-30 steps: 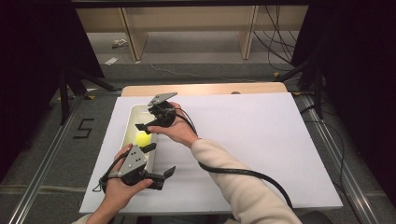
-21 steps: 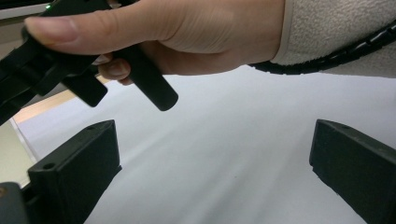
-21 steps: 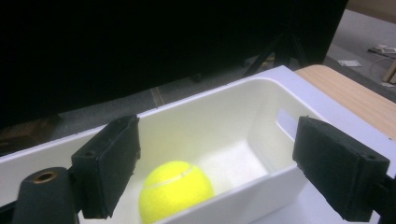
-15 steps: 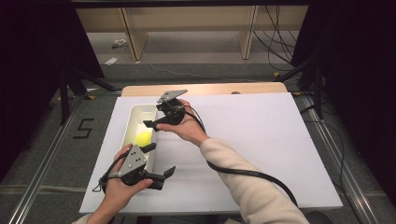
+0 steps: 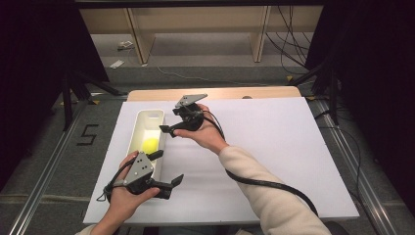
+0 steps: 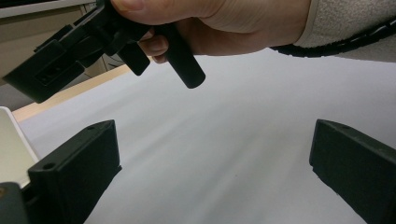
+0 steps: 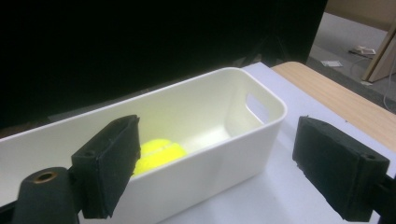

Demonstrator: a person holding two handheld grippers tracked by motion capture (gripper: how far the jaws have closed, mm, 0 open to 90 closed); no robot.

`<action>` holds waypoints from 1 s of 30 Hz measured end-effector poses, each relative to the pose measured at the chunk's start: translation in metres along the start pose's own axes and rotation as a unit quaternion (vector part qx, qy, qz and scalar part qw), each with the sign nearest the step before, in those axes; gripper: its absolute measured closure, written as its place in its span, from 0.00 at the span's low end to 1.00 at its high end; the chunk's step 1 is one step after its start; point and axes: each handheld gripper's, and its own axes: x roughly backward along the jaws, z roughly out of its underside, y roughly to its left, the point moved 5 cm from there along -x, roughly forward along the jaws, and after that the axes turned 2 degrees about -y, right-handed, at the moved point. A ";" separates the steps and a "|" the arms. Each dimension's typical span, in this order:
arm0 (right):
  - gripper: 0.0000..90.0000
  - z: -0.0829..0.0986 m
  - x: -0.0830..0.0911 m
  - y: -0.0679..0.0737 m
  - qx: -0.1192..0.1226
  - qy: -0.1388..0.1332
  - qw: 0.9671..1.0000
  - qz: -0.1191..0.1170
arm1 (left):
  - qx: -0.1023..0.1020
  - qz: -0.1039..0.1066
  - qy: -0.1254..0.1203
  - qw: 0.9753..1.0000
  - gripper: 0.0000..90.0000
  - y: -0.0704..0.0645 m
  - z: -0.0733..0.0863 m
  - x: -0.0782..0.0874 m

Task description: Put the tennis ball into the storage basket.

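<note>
A yellow tennis ball (image 5: 150,144) (image 7: 156,153) lies inside a long white bin (image 5: 157,116) (image 7: 224,154) at the left of the white table surface. My right gripper (image 5: 170,120) (image 7: 219,154) hovers just right of the bin's far half, pointing at it, open and empty. My left gripper (image 5: 167,167) (image 6: 215,158) is held near the bin's near end, open with nothing between its jaws, aimed across the bare white surface. In the left gripper view the right hand and its gripper (image 6: 93,42) hang above.
A white board (image 5: 274,147) covers most of the table, with a strip of wood (image 5: 220,93) showing at the far edge. The right gripper's black cable (image 5: 264,183) trails along the sleeve. Wooden shelving (image 5: 195,29) stands beyond, with dark curtains at both sides.
My right gripper has drawn back to the right, away from over the bin. The ball stays in the bin and the left gripper has held still.
</note>
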 end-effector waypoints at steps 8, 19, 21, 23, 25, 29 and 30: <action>0.17 0.004 0.012 -0.006 -0.005 -0.004 1.000 0.006 | 0.000 0.000 0.000 1.000 0.01 0.000 0.000 0.000; 0.17 0.009 0.026 -0.011 -0.009 -0.007 1.000 0.013 | 0.000 0.000 0.001 1.000 0.01 0.000 0.000 0.000; 0.17 0.009 0.028 -0.012 -0.009 -0.009 1.000 0.014 | 0.000 -0.001 0.000 1.000 0.01 0.000 0.000 0.000; 0.17 0.010 0.030 -0.013 -0.010 -0.010 1.000 0.015 | 0.001 0.000 0.000 1.000 0.01 0.000 0.000 0.000; 0.17 0.011 0.032 -0.012 -0.008 -0.011 1.000 0.015 | 0.000 0.000 0.001 1.000 0.01 0.000 0.000 0.000; 0.17 0.014 0.035 -0.012 -0.009 -0.011 1.000 0.015 | 0.000 0.000 0.000 1.000 0.01 0.000 0.000 0.000; 0.17 0.015 0.035 -0.012 -0.007 -0.009 1.000 0.015 | 0.000 0.000 0.000 1.000 0.01 0.000 0.000 0.000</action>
